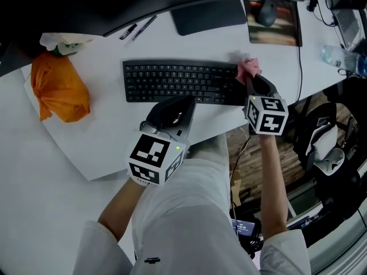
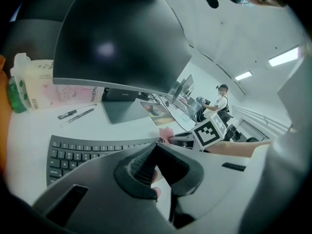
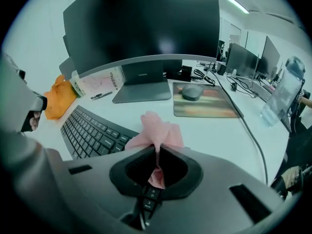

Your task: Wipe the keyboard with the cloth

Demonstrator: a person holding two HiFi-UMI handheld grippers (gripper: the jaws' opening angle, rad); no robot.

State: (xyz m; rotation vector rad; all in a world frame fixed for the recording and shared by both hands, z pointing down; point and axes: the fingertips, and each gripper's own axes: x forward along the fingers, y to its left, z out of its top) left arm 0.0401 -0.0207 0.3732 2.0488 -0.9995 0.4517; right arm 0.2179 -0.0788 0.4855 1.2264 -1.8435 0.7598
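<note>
A black keyboard [image 1: 172, 82] lies across the middle of the white desk. My right gripper [image 1: 248, 78] is at the keyboard's right end, shut on a pink cloth [image 1: 248, 67] that sticks out past its tips. In the right gripper view the cloth [image 3: 157, 130] bunches between the jaws above the keyboard [image 3: 92, 130] corner. My left gripper [image 1: 184, 103] hovers at the keyboard's front edge, shut with nothing in it. Its own view shows the keyboard [image 2: 83, 152], the pink cloth [image 2: 166, 133] and the right gripper's marker cube [image 2: 210, 130].
An orange bag [image 1: 57, 87] and a wipes pack [image 1: 63, 42] sit at the left. Two pens [image 1: 137, 27] and a monitor stand [image 1: 207, 16] lie behind the keyboard. A mouse on its pad [image 1: 274, 20] and a water bottle [image 1: 344, 59] are at the right. The desk edge runs just right of the keyboard.
</note>
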